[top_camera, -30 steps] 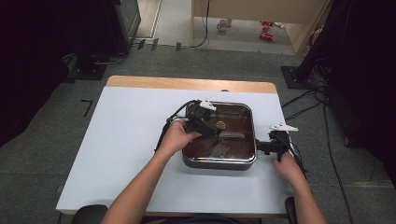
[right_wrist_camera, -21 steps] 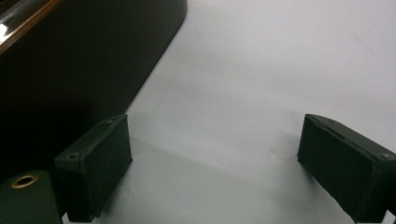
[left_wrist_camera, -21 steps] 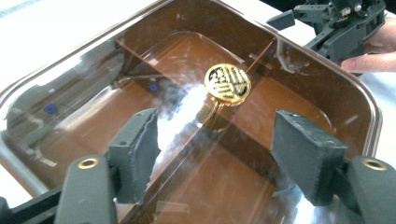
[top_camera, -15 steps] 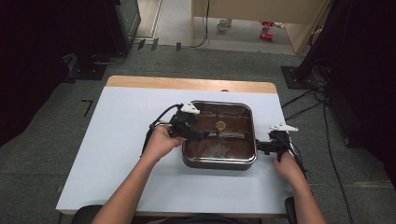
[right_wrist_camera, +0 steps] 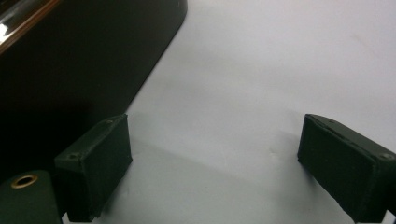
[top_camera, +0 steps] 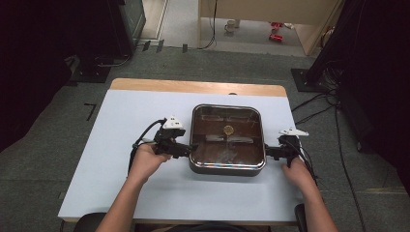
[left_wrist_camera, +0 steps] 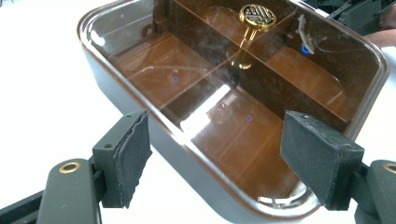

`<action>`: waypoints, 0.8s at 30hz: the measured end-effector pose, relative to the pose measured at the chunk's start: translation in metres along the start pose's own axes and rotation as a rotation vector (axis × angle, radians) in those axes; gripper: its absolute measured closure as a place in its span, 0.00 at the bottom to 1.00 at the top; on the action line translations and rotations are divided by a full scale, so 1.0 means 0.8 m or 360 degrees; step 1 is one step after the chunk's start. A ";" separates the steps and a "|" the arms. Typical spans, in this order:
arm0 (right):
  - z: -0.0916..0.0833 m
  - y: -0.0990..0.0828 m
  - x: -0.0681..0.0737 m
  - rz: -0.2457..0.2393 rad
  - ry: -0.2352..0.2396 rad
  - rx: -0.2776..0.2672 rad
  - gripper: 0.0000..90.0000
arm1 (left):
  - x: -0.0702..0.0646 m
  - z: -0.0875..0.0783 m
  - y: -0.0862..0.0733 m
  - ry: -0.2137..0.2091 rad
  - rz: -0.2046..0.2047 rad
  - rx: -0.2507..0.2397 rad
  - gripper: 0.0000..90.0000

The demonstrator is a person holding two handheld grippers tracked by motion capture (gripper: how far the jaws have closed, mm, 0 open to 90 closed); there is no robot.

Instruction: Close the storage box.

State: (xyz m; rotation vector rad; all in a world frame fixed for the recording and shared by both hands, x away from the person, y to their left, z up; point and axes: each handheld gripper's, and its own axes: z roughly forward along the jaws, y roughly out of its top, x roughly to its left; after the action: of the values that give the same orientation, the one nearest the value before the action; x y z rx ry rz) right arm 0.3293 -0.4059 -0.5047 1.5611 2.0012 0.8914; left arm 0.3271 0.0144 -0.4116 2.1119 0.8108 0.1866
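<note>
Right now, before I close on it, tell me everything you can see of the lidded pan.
The pan is square with rounded corners, its dark outer wall topped by a shiny metal rim. A clear brown-tinted glass lid sits closed on it, with a gold patterned knob at its middle. Dark dividers under the glass split the inside into compartments; contents cannot be told. It rests flat on the white table, right of centre. The left gripper and right gripper flank its sides, jaws open, not clamped.

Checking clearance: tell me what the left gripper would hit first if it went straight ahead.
Probably the near wall of the dark square pan with a glass lid; the open left gripper points straight at it, though depth is unclear.
</note>
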 end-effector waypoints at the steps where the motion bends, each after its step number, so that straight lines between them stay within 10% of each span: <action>1: 0.000 0.000 0.000 0.0000 0.0000 0.0000 0.10 | 0.000 0.000 0.000 0.0000 0.0000 0.0000 0.27; 7: 0.000 0.000 0.000 0.0002 0.0000 -0.0001 0.10 | 0.000 -0.017 -0.027 0.0076 0.0048 -0.0044 0.24; 13: 0.000 0.000 0.000 0.0005 0.0000 -0.0001 0.10 | 0.021 -0.025 -0.069 0.0218 -0.0053 -0.0050 0.24; 24: 0.000 0.000 0.000 0.0005 -0.0001 0.0001 0.10 | 0.041 -0.023 -0.117 0.0269 -0.0174 -0.0016 0.26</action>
State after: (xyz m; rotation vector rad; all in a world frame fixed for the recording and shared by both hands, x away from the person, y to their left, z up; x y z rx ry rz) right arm 0.3292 -0.4055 -0.5045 1.5653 1.9993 0.8913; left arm 0.3001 0.0873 -0.4758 2.0563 1.0200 0.3135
